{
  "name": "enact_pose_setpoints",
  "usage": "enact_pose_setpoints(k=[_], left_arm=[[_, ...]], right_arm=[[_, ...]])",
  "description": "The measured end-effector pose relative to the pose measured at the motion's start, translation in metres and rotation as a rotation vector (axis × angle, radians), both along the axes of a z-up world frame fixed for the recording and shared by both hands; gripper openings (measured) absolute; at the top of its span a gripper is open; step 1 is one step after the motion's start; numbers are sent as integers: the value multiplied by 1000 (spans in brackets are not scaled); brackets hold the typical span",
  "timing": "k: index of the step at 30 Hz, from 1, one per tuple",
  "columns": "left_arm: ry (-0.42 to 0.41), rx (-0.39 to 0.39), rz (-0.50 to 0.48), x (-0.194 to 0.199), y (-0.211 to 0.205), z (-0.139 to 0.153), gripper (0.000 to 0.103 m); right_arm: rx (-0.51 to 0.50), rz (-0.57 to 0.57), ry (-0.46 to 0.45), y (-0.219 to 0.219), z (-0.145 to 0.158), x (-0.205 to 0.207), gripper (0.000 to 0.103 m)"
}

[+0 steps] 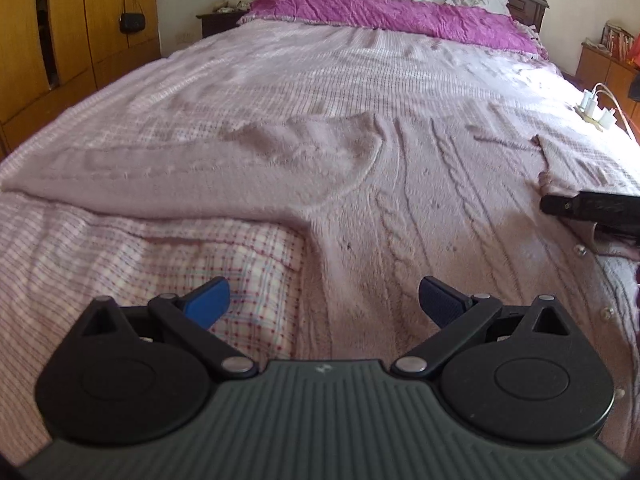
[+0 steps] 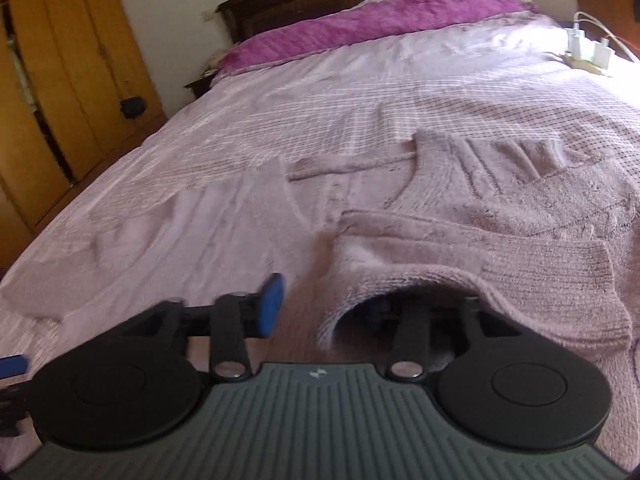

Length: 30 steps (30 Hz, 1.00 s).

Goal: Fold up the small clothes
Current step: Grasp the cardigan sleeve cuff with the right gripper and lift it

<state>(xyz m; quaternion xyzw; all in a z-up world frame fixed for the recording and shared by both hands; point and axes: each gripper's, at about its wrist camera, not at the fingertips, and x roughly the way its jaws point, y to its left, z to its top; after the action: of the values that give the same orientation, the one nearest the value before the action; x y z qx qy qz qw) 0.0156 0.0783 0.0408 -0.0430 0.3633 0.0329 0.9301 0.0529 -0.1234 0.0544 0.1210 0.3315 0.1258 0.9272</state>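
A fuzzy pale pink cable-knit cardigan (image 1: 400,200) lies spread on the bed, one sleeve (image 1: 200,168) stretched out to the left. My left gripper (image 1: 324,300) hovers open over its lower hem, blue pads wide apart with nothing between them. In the right wrist view the other sleeve (image 2: 520,272) is folded in over the cardigan body (image 2: 500,184). Its ribbed cuff drapes over one finger of my right gripper (image 2: 324,306) and hides it. The other blue pad (image 2: 272,308) stands clear of the cloth, so the jaws are apart. The right gripper (image 1: 592,204) also shows at the left view's right edge.
The bed (image 1: 280,72) has a pink checked cover, with magenta pillows (image 1: 380,12) at a dark wooden headboard. A power strip with white chargers (image 1: 592,114) lies near the right edge. Yellow wardrobe doors (image 1: 60,40) stand on the left. Small tables flank the headboard.
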Motion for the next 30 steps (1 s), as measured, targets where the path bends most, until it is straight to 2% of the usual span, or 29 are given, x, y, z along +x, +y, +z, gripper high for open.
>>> enact_pose_setpoints(k=[2, 6, 10, 12, 16, 21, 24, 25, 27, 28, 29, 30], left_arm=[[57, -27, -8, 6, 3, -14, 103], [52, -20, -19, 7, 5, -20, 103], [43, -22, -28, 6, 7, -22, 103], [32, -16, -29, 4, 6, -24, 103], [14, 8, -37, 0, 1, -28, 103], [9, 10, -36, -1, 2, -28, 103], [3, 12, -36, -1, 2, -28, 103], [2, 12, -35, -1, 3, -28, 103], [1, 12, -36, -1, 3, -28, 103], [0, 13, -36, -1, 3, -28, 103], [-2, 14, -36, -2, 2, -29, 103], [-6, 14, -35, -3, 1, -29, 103]], right_arm=[[11, 34, 20, -9, 7, -11, 68], [51, 79, 63, -40, 20, -35, 69], [32, 80, 7, -65, 40, -58, 69], [-15, 42, -36, -76, 47, -62, 71], [-50, -88, -29, -103, 44, -40, 72], [-143, -265, 57, -118, 17, -8, 72], [-127, -296, 68, -120, 0, -7, 71], [-130, -295, 63, -118, 0, -8, 69], [-61, -269, 48, -120, 2, -11, 52], [-8, -256, 54, -123, 4, -10, 29], [50, -248, 62, -127, 6, -8, 19], [114, -237, 59, -129, 10, -6, 17]])
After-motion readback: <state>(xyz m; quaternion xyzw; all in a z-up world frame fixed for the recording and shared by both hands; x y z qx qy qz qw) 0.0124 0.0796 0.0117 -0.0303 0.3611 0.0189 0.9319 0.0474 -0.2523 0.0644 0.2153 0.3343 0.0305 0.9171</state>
